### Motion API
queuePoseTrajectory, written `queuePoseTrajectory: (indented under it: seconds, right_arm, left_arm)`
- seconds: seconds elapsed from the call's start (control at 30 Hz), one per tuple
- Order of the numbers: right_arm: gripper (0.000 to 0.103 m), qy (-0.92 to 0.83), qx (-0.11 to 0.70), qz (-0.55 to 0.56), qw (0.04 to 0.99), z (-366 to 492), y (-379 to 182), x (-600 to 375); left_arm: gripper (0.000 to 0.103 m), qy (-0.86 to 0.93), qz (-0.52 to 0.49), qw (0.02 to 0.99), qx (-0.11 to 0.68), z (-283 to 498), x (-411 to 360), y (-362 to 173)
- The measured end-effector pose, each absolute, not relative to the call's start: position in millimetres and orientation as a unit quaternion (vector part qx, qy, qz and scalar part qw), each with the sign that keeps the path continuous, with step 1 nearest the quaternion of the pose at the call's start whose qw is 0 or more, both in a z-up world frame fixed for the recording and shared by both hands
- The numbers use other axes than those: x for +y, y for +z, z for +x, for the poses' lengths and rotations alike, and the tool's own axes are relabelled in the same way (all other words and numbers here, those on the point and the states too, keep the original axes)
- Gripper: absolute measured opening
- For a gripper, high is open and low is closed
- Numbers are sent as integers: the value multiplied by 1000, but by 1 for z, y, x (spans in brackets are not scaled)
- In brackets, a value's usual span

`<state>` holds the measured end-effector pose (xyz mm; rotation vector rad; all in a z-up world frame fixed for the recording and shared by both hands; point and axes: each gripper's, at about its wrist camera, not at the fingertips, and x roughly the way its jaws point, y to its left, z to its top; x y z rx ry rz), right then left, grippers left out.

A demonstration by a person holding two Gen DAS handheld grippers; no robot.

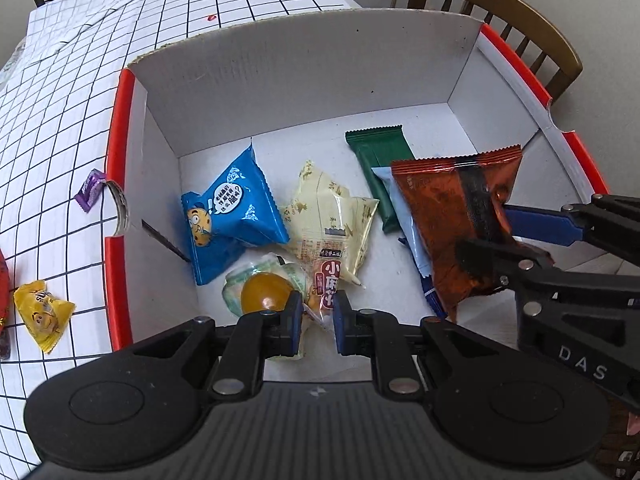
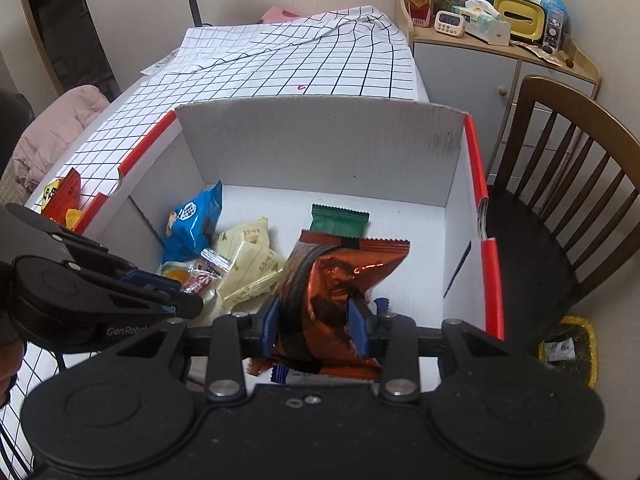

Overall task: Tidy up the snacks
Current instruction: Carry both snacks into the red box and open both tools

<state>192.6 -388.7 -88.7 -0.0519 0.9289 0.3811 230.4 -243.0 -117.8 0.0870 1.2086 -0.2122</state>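
A white cardboard box [image 1: 280,80] with red rims stands on the gridded tablecloth. My left gripper [image 1: 318,320] hangs low inside it, shut on a small clear packet with a red label [image 1: 326,276], next to a jelly cup [image 1: 266,292]. My right gripper [image 2: 316,320] is shut on an orange-brown foil packet [image 2: 332,276], held just above the box floor at the right, over a light blue packet [image 1: 408,216]. A blue cookie packet [image 1: 236,216], cream packets [image 1: 332,216] and a green bar [image 1: 380,160] lie on the floor of the box.
Outside the box's left wall, a yellow candy [image 1: 42,312] and a purple candy [image 1: 90,190] lie on the tablecloth [image 1: 60,120]. A wooden chair [image 2: 580,160] stands to the right of the table, with a cluttered cabinet [image 2: 480,60] behind it.
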Motion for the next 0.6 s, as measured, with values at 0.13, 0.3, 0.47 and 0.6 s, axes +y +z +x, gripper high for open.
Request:
queuePoseTrajectory:
  seconds: [0.13,0.3,0.47,0.6]
  right_arm:
    - [39,182,445,-24,876,190,-88,-389]
    - [48,177,442,-17,879,184,-84,-393]
    - [54,176,436,-16,883,175,-77,-397]
    - [62,176,424,-7,888,168,-66,-400]
  left_arm:
    - [16,-103,32,816,568,229,-240,-118]
    - [20,-101,20,818,565,223,-236,-114]
    - [20,-105,13,825,555,215,-231,-104]
    - [26,-113,8,835,539,205,-226,-90]
